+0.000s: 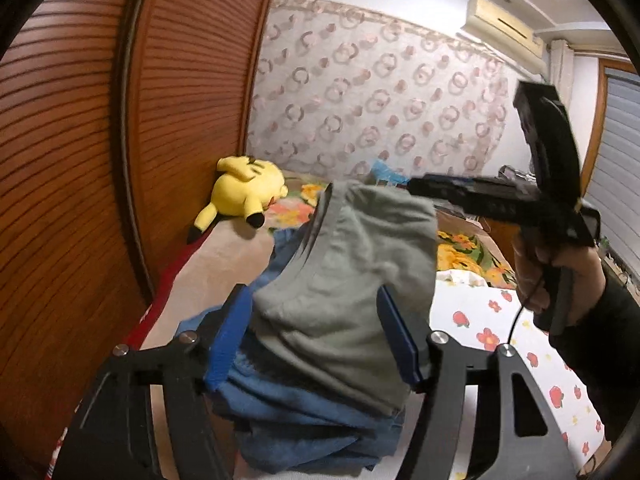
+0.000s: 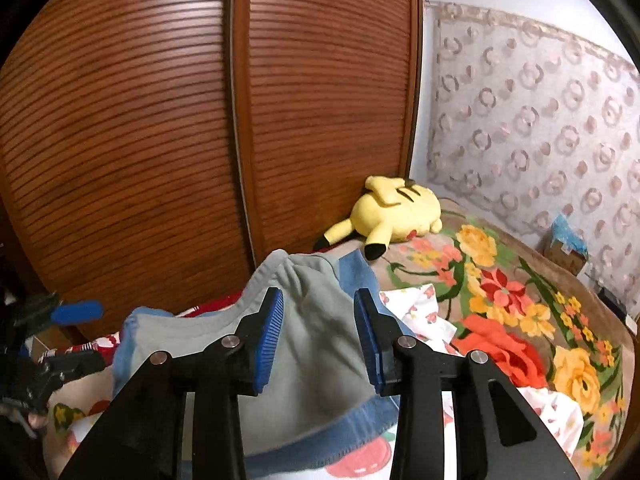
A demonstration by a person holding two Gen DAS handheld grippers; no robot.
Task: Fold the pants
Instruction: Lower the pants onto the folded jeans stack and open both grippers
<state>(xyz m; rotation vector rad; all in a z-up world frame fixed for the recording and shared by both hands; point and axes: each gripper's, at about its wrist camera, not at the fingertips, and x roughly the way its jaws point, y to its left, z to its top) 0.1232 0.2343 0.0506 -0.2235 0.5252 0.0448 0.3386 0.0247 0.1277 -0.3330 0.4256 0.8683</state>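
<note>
The pants (image 1: 344, 280) are blue with a grey-green inner side, bunched and lifted off the bed. My left gripper (image 1: 316, 336) has its blue pads (image 1: 226, 340) on both sides of a thick fold of the pants and grips it. My right gripper (image 2: 318, 336) also holds the pants (image 2: 316, 344), its blue pads (image 2: 270, 336) closed on the grey fabric. In the left wrist view the right gripper (image 1: 424, 188) reaches in from the right, held by a hand, its tip at the pants' top edge.
A bed with a floral blanket (image 2: 520, 320) and a white flower-print sheet (image 1: 520, 340) lies below. A yellow plush toy (image 1: 248, 192) lies by the brown slatted wardrobe doors (image 2: 160, 140). A patterned curtain (image 1: 400, 100) hangs behind.
</note>
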